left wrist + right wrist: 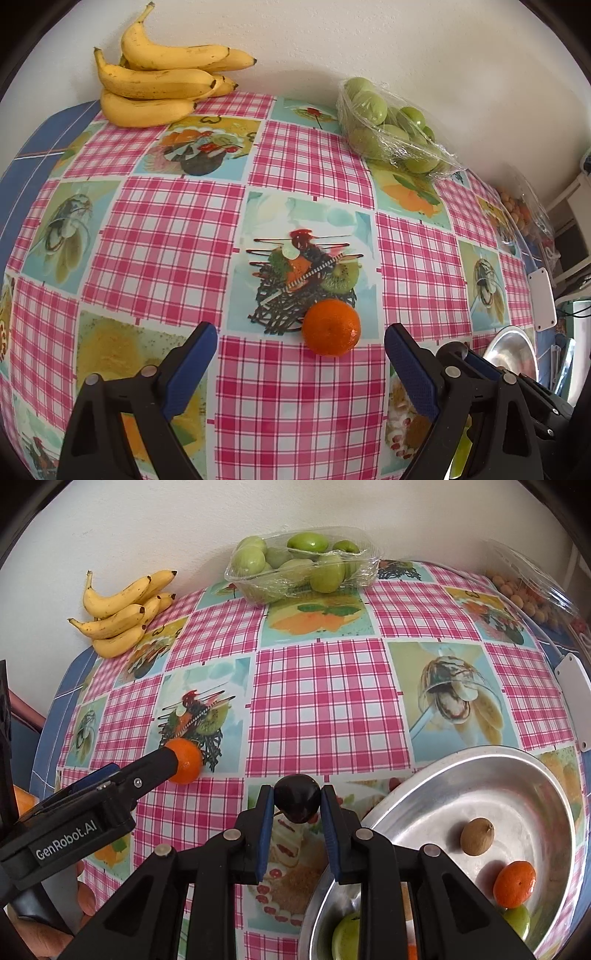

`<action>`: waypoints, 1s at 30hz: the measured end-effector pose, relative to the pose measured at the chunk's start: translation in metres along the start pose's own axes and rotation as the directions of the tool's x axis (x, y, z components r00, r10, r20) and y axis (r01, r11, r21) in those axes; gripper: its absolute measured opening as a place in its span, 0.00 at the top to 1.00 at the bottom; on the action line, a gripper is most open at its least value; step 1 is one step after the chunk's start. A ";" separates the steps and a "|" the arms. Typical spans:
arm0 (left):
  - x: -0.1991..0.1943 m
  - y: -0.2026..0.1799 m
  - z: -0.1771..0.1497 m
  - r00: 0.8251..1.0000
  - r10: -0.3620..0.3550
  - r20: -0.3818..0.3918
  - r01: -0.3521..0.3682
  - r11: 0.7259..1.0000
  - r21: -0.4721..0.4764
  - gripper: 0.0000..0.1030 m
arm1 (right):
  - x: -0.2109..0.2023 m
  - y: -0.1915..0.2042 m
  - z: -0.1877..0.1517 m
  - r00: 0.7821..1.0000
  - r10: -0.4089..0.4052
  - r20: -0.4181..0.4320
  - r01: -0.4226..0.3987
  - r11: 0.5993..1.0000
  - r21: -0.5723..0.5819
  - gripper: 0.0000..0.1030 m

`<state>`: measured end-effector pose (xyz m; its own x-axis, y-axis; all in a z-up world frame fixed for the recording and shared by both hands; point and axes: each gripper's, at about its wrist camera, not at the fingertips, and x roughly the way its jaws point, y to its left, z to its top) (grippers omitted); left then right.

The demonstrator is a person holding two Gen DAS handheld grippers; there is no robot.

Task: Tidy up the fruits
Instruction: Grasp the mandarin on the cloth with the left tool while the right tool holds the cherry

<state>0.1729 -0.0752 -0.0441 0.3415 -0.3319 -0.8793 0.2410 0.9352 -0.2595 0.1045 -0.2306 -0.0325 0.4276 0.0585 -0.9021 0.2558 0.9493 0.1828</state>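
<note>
An orange mandarin [331,327] lies on the checked tablecloth just ahead of my left gripper [300,345], which is open with its jaws wide apart; the mandarin also shows in the right wrist view [187,762]. My right gripper [297,800] is shut on a dark plum [297,798], held above the cloth to the left of a metal bowl [436,771]. The bowl holds a brown fruit [477,836], another mandarin [514,884] and green fruits [345,938].
A bunch of bananas [159,77] lies at the far left by the wall. A clear plastic tray of green fruits [391,127] stands at the back. A bag of small round fruits [528,594] and a white box [574,698] sit at the right edge.
</note>
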 end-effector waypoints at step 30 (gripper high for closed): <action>0.017 -0.012 -0.001 0.998 -0.048 -0.035 0.049 0.998 0.030 0.60 | 0.000 -0.002 0.005 1.000 0.019 0.012 -0.019 1.000 0.010 0.74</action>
<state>0.1753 -0.0916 -0.0564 0.2979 -0.3717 -0.8792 0.2848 0.9137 -0.2898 0.1086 -0.2341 -0.0307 0.4426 0.0724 -0.8938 0.2564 0.9449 0.2035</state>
